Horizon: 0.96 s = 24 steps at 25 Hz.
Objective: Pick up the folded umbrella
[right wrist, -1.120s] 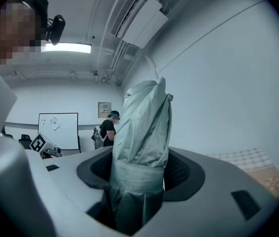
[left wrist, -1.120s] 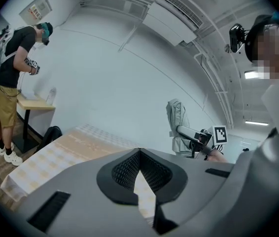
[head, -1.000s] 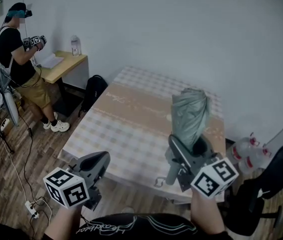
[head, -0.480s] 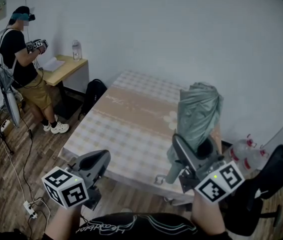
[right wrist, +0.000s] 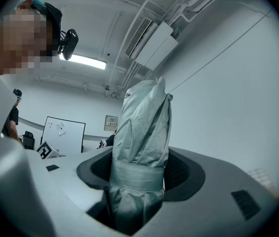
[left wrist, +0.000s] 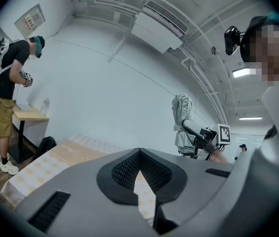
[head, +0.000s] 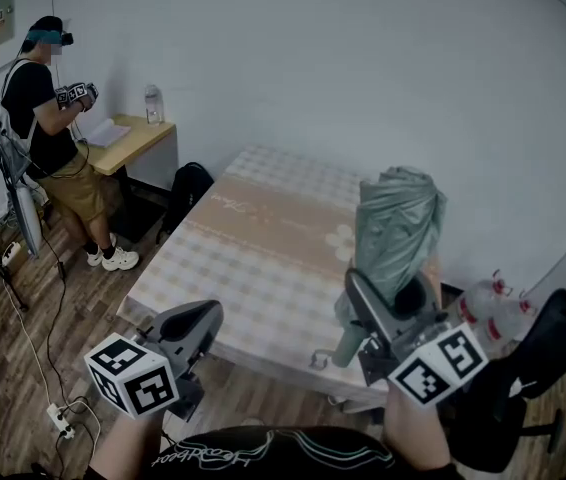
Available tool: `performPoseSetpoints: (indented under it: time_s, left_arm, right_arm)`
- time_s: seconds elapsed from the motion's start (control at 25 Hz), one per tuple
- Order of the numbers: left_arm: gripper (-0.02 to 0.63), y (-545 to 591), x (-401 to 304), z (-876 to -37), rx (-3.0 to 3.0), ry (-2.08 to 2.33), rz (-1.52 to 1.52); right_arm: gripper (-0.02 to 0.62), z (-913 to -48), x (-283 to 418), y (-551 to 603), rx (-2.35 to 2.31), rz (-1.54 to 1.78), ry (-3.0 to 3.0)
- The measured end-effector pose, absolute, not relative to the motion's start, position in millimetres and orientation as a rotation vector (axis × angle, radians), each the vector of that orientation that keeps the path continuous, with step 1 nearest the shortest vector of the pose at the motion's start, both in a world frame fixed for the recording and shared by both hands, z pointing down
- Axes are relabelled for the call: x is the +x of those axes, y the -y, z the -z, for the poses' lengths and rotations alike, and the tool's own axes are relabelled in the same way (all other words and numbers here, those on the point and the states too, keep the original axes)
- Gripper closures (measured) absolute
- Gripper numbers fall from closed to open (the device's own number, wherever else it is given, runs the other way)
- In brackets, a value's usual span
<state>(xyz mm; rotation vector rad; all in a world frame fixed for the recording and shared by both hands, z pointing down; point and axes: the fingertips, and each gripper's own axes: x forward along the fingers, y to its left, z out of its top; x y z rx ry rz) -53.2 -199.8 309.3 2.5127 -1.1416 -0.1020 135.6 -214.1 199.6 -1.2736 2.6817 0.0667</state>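
Note:
The folded umbrella is grey-green and stands upright above the right edge of the checked table. My right gripper is shut on its lower part, just above its cloth strap. The handle and its wrist loop hang below the jaws. In the right gripper view the umbrella rises between the two pads. My left gripper is held low in front of the table's near edge, shut and empty. The left gripper view shows its tips meeting, with the umbrella off to the right.
Another person stands at a small wooden desk with a bottle at the far left. A black backpack leans by the table. Water jugs and a black chair are at the right; a power strip lies on the floor.
My right gripper has risen with the umbrella, which now stands higher above the table's right edge. The left gripper has hardly moved.

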Motion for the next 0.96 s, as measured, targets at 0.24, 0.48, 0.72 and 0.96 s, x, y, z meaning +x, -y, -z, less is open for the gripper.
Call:
performPoseSetpoints:
  time_s: [0.24, 0.48, 0.72, 0.96]
  left_arm:
    - [0.611, 198, -51, -311, 2.517, 1.135, 0.098]
    - [0.611, 201, -47, -313, 2.529, 1.123, 0.087]
    - [0.611, 202, -48, -314, 2.516, 1.129, 0.081]
    - [0.611, 205, -52, -315, 2.513, 1.136, 0.082]
  right_arm:
    - [0.322, -204, 137, 214, -1.289, -0.074, -2.686]
    - [0.322, -213, 141, 220, -1.303, -0.052, -2.685]
    - [0.322, -218, 142, 224, -1.324, -0.024, -2.687]
    - [0.322, -223, 138, 225, -1.324, -0.014, -2.697]
